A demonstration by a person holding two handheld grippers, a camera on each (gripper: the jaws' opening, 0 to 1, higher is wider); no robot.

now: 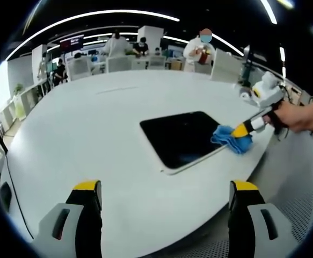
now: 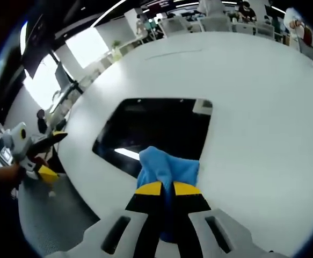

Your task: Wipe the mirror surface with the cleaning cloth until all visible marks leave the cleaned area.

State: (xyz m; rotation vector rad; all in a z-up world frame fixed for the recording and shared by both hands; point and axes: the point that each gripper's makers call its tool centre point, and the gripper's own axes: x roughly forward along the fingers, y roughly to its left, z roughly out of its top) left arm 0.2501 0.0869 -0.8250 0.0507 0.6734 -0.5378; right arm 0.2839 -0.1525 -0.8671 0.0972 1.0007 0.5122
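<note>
A dark rectangular mirror point(image 1: 180, 137) with a white rim lies flat on the round white table point(image 1: 92, 123). A blue cleaning cloth point(image 1: 232, 138) rests on the mirror's right corner, pinched by my right gripper point(image 1: 241, 129), which a hand holds from the right. In the right gripper view the mirror point(image 2: 156, 131) lies ahead and the cloth point(image 2: 167, 169) bunches between the shut jaws of my right gripper point(image 2: 167, 188), pressed onto the mirror's near edge. My left gripper point(image 1: 164, 191) stands open over bare table, short of the mirror. It also appears at far left as the left gripper point(image 2: 51, 156).
Several people point(image 1: 202, 48) sit or stand at desks beyond the table's far edge. Chairs point(image 1: 118, 63) line the back. The table edge point(image 1: 263, 161) curves close to the mirror on the right, with grey floor point(image 2: 54, 215) below.
</note>
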